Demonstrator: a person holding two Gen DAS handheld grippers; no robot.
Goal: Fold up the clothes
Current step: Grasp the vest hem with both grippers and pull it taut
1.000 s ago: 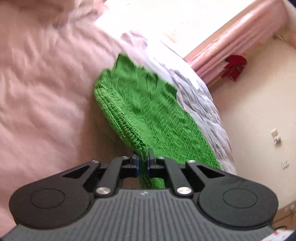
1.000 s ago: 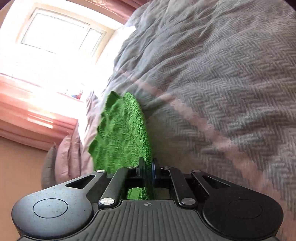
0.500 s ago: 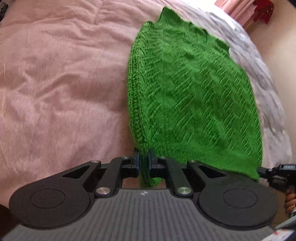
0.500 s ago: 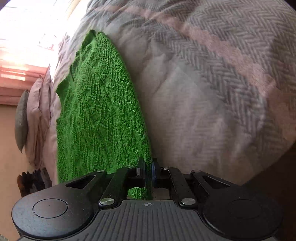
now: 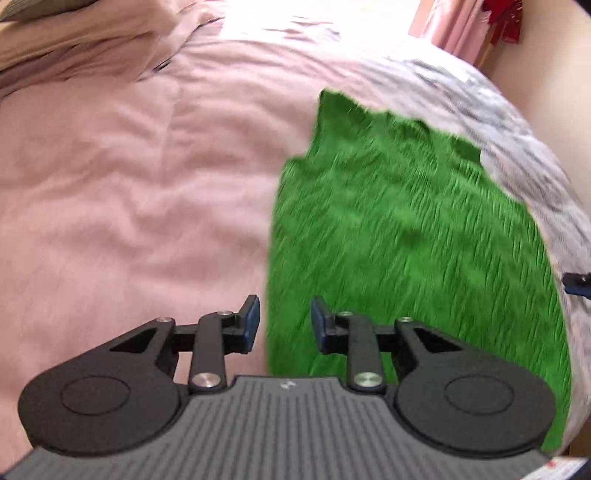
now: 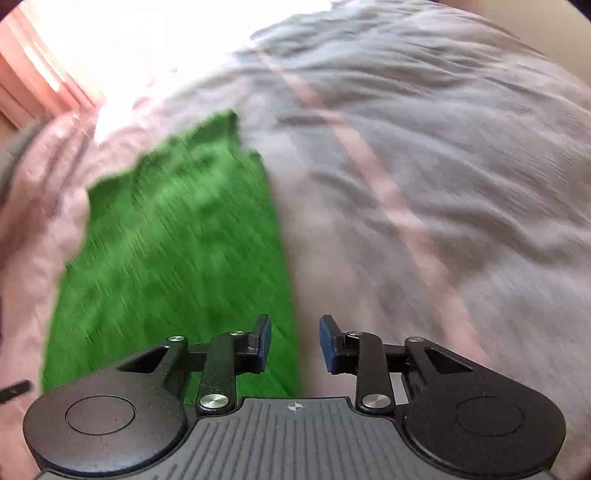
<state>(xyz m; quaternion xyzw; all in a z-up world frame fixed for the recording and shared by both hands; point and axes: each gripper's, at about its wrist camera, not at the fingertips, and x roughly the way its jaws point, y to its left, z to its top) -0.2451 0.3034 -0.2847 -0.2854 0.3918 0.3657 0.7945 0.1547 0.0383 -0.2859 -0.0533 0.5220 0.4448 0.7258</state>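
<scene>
A green knitted garment (image 5: 406, 236) lies flat on the bed, folded into a long panel. In the left wrist view my left gripper (image 5: 284, 325) is open over the garment's near left edge, with nothing between its blue pads. In the right wrist view the same green garment (image 6: 173, 251) fills the lower left, and my right gripper (image 6: 295, 341) is open over its near right edge, holding nothing. Both views are motion-blurred. The tip of the right gripper (image 5: 576, 284) shows at the left wrist view's right edge.
A pink sheet (image 5: 129, 192) covers the bed left of the garment. A grey herringbone blanket (image 6: 424, 177) with a pink stripe lies to its right. Pink curtains (image 5: 454, 26) and a red object (image 5: 506, 18) stand beyond the bed's far corner.
Both grippers were shut on the garment's edges and have let go and opened. The garment has come down from hanging to lying flat on the bed.
</scene>
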